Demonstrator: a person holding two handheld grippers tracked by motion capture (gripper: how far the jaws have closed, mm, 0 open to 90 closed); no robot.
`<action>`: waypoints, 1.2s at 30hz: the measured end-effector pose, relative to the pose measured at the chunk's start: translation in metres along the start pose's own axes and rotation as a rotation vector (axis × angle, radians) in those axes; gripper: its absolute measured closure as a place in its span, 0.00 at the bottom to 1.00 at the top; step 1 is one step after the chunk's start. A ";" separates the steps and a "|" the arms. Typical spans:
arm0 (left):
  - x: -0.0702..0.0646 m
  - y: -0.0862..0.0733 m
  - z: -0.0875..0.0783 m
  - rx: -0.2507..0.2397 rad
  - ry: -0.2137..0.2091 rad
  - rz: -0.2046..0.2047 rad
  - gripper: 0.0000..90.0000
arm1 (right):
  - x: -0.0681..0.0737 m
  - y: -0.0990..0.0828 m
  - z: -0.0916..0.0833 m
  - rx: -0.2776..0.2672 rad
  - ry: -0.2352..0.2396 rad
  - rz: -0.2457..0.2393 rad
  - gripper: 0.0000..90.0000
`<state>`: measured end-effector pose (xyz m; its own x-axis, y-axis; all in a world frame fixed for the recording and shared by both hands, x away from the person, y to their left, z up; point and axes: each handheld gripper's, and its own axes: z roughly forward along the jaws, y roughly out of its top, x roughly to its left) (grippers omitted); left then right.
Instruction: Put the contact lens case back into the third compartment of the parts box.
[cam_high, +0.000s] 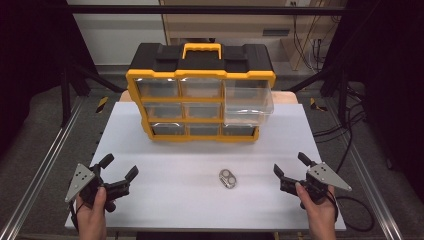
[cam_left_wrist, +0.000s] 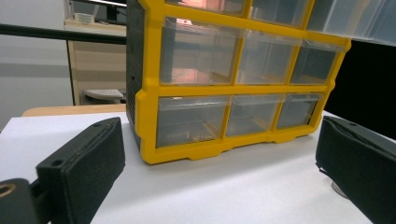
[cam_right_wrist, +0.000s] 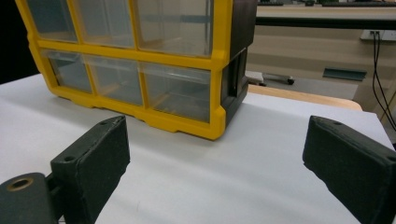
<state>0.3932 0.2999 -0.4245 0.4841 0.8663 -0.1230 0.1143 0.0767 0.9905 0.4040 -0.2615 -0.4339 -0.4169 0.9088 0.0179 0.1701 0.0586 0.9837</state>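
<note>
A yellow and black drawer organizer (cam_high: 200, 100) with clear drawers stands at the back middle of the white table (cam_high: 165, 200). Its top right drawer (cam_high: 248, 102) is pulled out toward me. A small round metal piece (cam_high: 227, 178) lies on the table in front of it, between my two grippers. My left gripper (cam_high: 119, 167) rests near the front left, open, with nothing between its jaws. My right gripper (cam_high: 290, 164) sits at the front right, also open and empty. The left gripper view has the organizer (cam_left_wrist: 233, 93) beyond the open left gripper (cam_left_wrist: 219, 186). From the open right gripper (cam_right_wrist: 219, 172), the organizer's right corner (cam_right_wrist: 140, 70) stands ahead.
Metal rails (cam_high: 40, 170) run along both sides of the table. Cables (cam_high: 350, 145) lie on the floor at the right. A wooden board edge (cam_right_wrist: 303, 95) shows behind the white surface.
</note>
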 end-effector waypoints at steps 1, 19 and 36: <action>0.000 0.000 0.000 -0.002 0.000 -0.004 0.01 | 0.000 0.000 0.001 0.006 -0.005 -0.002 0.08; -0.001 0.000 0.000 -0.008 -0.006 -0.007 0.01 | 0.017 0.004 0.013 0.120 -0.020 0.034 0.10; -0.005 -0.001 0.003 0.006 -0.018 0.012 0.01 | 0.051 0.001 0.037 0.303 0.126 0.008 0.10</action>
<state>0.3937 0.2940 -0.4247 0.5008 0.8582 -0.1126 0.1137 0.0638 0.9915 0.4156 -0.1997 -0.4389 -0.5185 0.8525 0.0665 0.4243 0.1889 0.8856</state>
